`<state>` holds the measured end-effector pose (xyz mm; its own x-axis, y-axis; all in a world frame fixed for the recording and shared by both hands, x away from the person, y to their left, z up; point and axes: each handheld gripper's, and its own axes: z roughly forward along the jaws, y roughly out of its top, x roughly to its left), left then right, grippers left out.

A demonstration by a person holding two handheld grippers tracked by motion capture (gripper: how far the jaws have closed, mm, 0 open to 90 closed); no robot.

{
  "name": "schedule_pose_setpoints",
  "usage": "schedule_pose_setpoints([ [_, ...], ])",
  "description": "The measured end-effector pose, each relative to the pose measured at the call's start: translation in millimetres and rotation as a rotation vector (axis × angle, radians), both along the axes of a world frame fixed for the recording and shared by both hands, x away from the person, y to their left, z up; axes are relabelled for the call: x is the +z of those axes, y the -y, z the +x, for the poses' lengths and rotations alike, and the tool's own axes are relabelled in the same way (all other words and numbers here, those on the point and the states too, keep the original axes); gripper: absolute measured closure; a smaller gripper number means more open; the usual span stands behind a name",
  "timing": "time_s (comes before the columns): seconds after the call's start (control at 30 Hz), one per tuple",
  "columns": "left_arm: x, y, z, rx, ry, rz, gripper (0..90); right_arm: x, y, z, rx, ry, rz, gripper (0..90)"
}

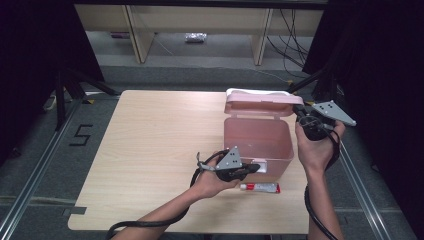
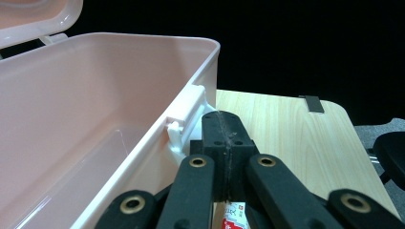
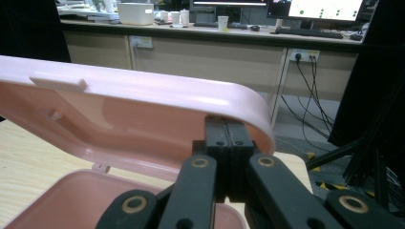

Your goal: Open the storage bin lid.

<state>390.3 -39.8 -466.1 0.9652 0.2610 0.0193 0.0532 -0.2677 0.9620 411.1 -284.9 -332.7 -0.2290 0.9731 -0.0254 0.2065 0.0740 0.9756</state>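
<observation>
**Pink box open on the worktop, both grippers closed beside it**

In front of you is a light wooden worktop [image 1: 150, 150] in a dark room, with grey floor around it and pale cabinets behind. On the right part of the worktop stands the pink box [image 1: 257, 142], and its lid [image 1: 260, 106] is lifted up at the far side.

Your left gripper [image 1: 250, 168] is at the near wall of the box, just beside the white latch [image 2: 184, 119]. In the left gripper view its fingers [image 2: 212, 131] are pressed together with nothing between them, and the tips are next to the latch, under the rim of the box.

Your right gripper [image 1: 299, 111] is at the right end of the lid. In the right gripper view its fingers [image 3: 217, 138] are also closed completely and hold nothing. The tips are just under the curved edge of the lid; I cannot tell if they touch it.

A small tube [image 1: 260, 188], white with a red end, lies on the worktop just in front of the box, near your left hand [image 1: 212, 182].
</observation>
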Motion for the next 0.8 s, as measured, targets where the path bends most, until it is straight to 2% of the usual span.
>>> schedule_pose_setpoints([
  [0.07,0.0,0.0,0.0,0.000,-0.001,-0.001,89.8,0.4,-0.2,1.6,-0.004,0.009,0.000,90.0],
  [0.13,0.0,-0.1,-0.1,0.000,-0.001,0.000,89.8,0.9,-1.2,2.2,-0.009,0.000,0.009,90.0],
  [0.2,-0.1,-0.2,0.1,-0.001,-0.002,0.000,89.8,1.4,-0.4,4.3,-0.007,0.012,-0.006,90.0],
  [0.23,0.0,-0.2,0.1,-0.001,-0.003,0.000,89.8,1.4,-1.7,4.5,-0.010,0.007,0.010,90.0],
  [0.33,0.2,-0.2,0.3,-0.003,-0.003,0.003,89.7,2.8,-1.4,6.8,-0.014,0.008,-0.004,90.0],
  [0.43,0.1,-0.3,0.3,-0.003,-0.003,0.002,89.8,3.6,-2.8,9.2,-0.024,0.006,0.016,90.0],
  [0.5,0.1,-0.3,0.4,-0.004,-0.003,0.002,89.8,4.3,-2.1,12.0,-0.023,0.018,0.000,90.0],
  [0.8,0.2,-0.1,0.2,-0.003,-0.004,0.002,89.8,6.9,-3.4,20.8,-0.028,0.019,0.005,90.0],
])
